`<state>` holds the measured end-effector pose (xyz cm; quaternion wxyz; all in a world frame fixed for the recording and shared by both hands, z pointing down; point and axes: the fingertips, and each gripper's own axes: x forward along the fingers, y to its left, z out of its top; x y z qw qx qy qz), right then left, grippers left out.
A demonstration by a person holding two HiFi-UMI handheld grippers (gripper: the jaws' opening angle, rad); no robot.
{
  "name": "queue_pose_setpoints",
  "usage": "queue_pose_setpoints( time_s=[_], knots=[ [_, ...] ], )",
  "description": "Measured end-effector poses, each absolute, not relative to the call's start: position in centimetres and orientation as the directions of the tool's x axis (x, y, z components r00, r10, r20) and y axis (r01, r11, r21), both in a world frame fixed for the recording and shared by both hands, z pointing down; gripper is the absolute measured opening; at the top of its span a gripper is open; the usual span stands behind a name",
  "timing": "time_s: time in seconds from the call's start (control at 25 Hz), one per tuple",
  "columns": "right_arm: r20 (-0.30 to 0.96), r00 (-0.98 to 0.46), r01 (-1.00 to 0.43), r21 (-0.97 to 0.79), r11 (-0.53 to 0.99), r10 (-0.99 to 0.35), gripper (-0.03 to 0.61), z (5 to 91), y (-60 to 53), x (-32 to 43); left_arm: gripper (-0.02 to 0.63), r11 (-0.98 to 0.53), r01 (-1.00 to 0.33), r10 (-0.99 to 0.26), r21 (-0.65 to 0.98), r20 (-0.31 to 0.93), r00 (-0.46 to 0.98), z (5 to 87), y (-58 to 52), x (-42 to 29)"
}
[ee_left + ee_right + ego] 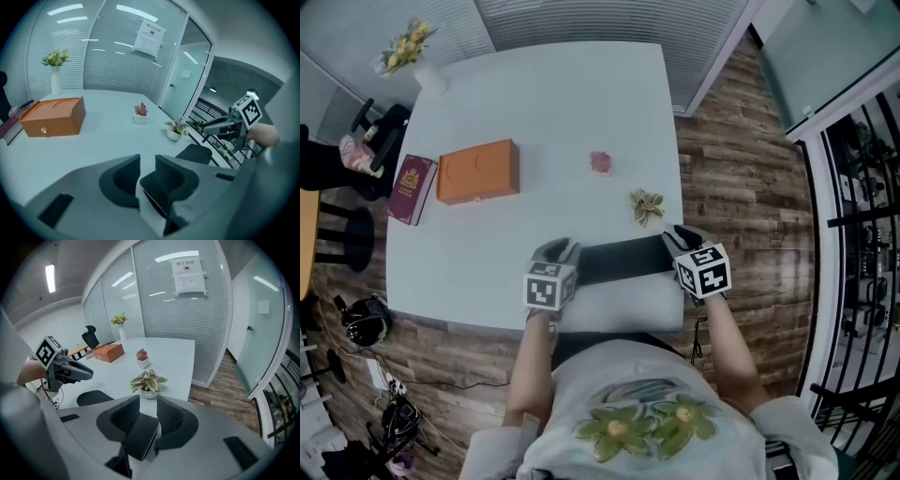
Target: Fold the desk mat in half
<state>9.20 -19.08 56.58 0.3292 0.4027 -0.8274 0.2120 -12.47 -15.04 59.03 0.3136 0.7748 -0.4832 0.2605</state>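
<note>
The desk mat (621, 260) lies at the near edge of the white table (544, 103). It shows as a dark strip between my two grippers, with a paler part (623, 305) toward me. My left gripper (559, 251) is shut on the mat's left corner; in the left gripper view the thin sheet (154, 187) sits pinched between the jaws (146, 164). My right gripper (680, 237) is shut on the right corner, and the dark mat (140, 434) fills the gap between its jaws (147, 411). Both corners are held a little above the tabletop.
An orange box (478, 171) and a maroon book (412, 188) lie at the table's left. A small pink plant (600, 162) and a green potted plant (647, 204) stand just beyond the mat. A vase of flowers (417, 56) is at the far left corner. Wood floor lies to the right.
</note>
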Motion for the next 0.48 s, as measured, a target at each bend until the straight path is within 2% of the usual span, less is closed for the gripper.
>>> queue_pose_setpoints(
  time_s=[0.32, 0.48],
  knots=[
    [0.633, -0.499, -0.804, -0.084, 0.588, -0.592, 0.11, 52.5, -17.4, 8.4, 0.078, -0.357, -0.912, -0.672, 0.202, 0.623, 0.401, 53.9, -14.2, -11.0],
    [0.595, -0.523, -0.794, -0.079, 0.603, -0.61, 0.077, 50.5, -16.1, 7.7, 0.071, -0.384, -0.902, -0.704, 0.197, 0.57, 0.424, 51.1, -13.7, -9.3]
  ],
)
